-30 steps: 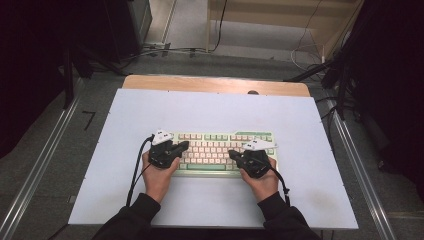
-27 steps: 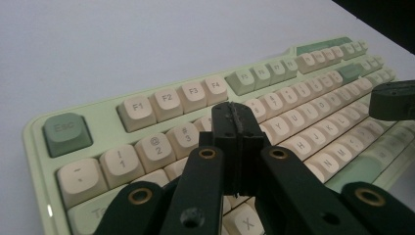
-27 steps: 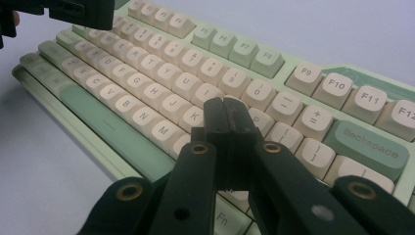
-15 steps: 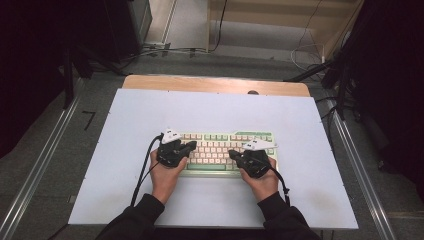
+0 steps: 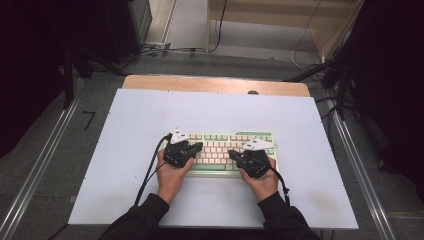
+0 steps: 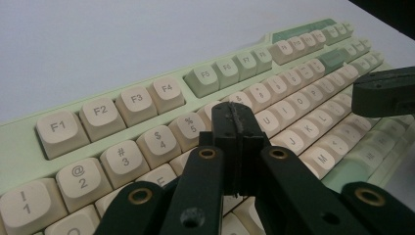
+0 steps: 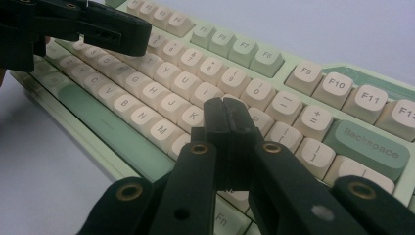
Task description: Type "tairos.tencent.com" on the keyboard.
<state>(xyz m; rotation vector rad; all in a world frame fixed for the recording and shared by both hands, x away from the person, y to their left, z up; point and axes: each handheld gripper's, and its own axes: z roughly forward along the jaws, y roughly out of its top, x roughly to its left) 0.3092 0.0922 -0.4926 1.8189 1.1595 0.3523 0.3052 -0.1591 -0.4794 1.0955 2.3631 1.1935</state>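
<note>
I hold my left gripper (image 6: 234, 115) and right gripper (image 7: 226, 115) closed and empty over the pale green keyboard (image 5: 220, 136) lying mid-counter (image 5: 150, 107). I judge I'm typing; next, press one closed tip onto a key.
</note>
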